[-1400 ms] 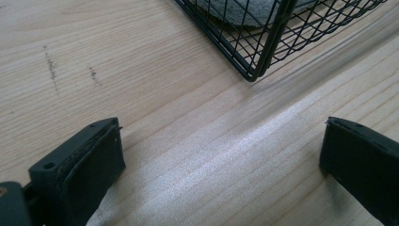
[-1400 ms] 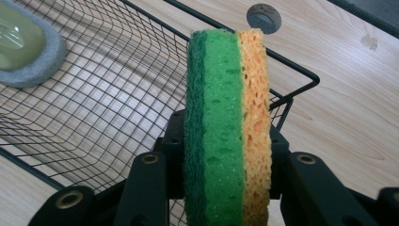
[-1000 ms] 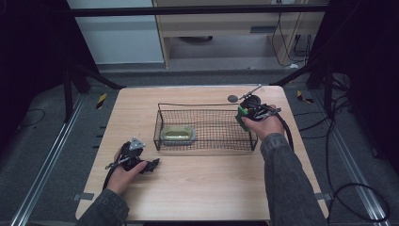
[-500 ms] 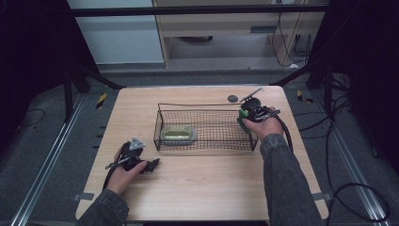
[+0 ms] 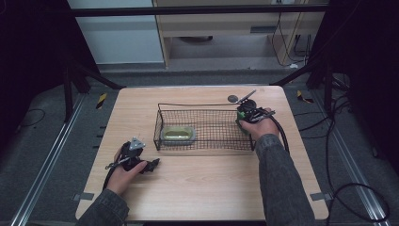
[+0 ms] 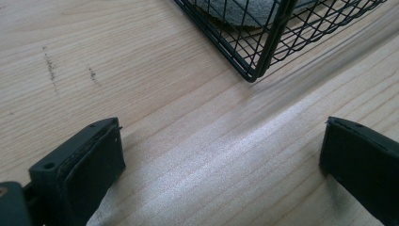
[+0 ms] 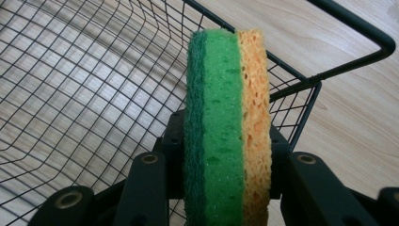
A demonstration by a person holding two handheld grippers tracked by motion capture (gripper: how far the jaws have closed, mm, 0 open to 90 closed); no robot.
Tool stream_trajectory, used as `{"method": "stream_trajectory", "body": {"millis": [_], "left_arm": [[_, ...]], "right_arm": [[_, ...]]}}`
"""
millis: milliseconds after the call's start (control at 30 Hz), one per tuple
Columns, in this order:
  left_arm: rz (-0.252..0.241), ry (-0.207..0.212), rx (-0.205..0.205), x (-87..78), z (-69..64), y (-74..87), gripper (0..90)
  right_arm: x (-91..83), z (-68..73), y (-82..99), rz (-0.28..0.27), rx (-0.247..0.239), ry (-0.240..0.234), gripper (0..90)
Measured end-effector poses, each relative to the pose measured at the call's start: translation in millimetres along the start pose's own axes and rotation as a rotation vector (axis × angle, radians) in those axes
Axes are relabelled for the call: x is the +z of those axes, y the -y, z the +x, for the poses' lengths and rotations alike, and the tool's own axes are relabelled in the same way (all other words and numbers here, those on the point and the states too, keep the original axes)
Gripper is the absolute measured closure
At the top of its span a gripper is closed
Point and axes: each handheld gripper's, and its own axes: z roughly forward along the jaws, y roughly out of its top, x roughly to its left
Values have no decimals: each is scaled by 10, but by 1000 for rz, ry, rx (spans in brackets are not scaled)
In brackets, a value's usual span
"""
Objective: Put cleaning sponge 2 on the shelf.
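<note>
I have the right gripper (image 5: 244, 116) at the right end of the wire basket (image 5: 203, 104), and its fingers (image 7: 141, 188) are clamped on a scrubbing sponge (image 7: 228, 127), green on one side and yellow-orange on the other. In the right gripper view the sponge stands on edge between the two black fingers, poking out beyond them, with the basket's mesh floor spreading to the left and its corner rim (image 7: 348, 28) just behind on the right (the sponge sits above the inside of that corner, and I cannot tell whether it touches the wire). From the high view I see the right hand (image 5: 259, 126) pressed up against the basket's right wall.

At the basket's left end lies a pale, flat, oblong thing (image 5: 178, 135) on the mesh, well apart from the sponge.

My left gripper (image 5: 153, 165) rests low on the desk (image 5: 211, 188), near the basket's near-left corner but clear of it. Its fingers (image 6: 89, 165) stand wide, with bare wood between them, and the basket's corner post (image 6: 270, 47) shows beyond. A small dark disc (image 5: 232, 99) lies on the desk just beyond the basket's far right corner.
</note>
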Motion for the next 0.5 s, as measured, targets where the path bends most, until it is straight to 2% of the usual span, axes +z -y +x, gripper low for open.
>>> {"method": "stream_trajectory", "body": {"millis": [500], "left_arm": [[0,0,0,-1,0,0,0]], "right_arm": [[54,49,-12,19,-29,14,608]]}}
